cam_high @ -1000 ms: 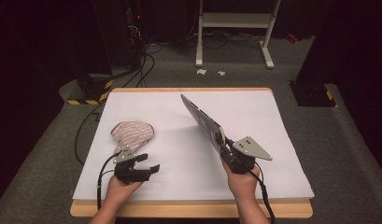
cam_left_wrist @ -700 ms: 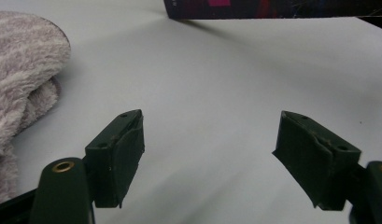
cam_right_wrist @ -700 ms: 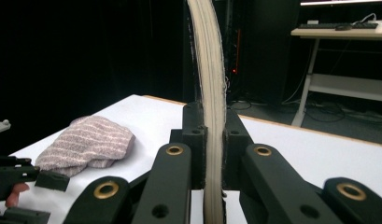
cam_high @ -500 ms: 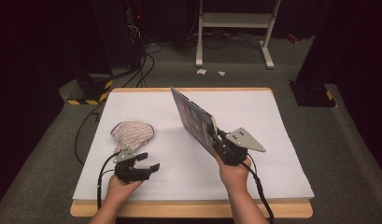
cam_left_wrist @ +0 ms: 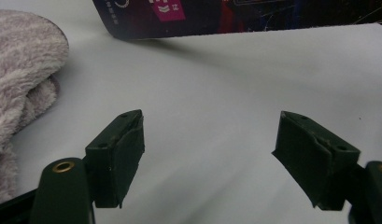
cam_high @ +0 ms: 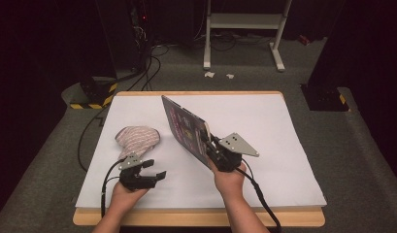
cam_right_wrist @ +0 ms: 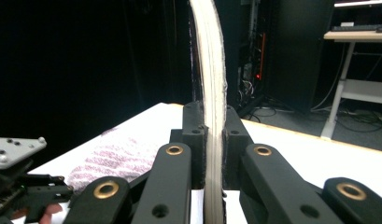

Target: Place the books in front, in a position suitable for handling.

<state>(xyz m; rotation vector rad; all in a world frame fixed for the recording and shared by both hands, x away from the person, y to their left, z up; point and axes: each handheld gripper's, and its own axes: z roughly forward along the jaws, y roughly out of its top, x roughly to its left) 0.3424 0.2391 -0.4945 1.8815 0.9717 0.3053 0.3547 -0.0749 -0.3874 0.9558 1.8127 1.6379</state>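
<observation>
The right tongs (cam_high: 209,144) clench the book's (cam_high: 185,128) lower edge, holding it tilted above the surface (cam_high: 283,145) centre; the left tongs (cam_high: 155,169) gape empty at seven o'clock. Gripped so low, the book may pivot and slip.

Glossy dark-covered paper book (cam_high: 184,127), fluffy striped cloth towel (cam_high: 137,139), matt white sheet (cam_high: 273,126) over wooden table (cam_high: 196,217).

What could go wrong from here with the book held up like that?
The right gripper pinches the book only at one edge, so it may sag or slip out. Tilted above the table, it could drop onto the towel or clip the open left gripper.
</observation>
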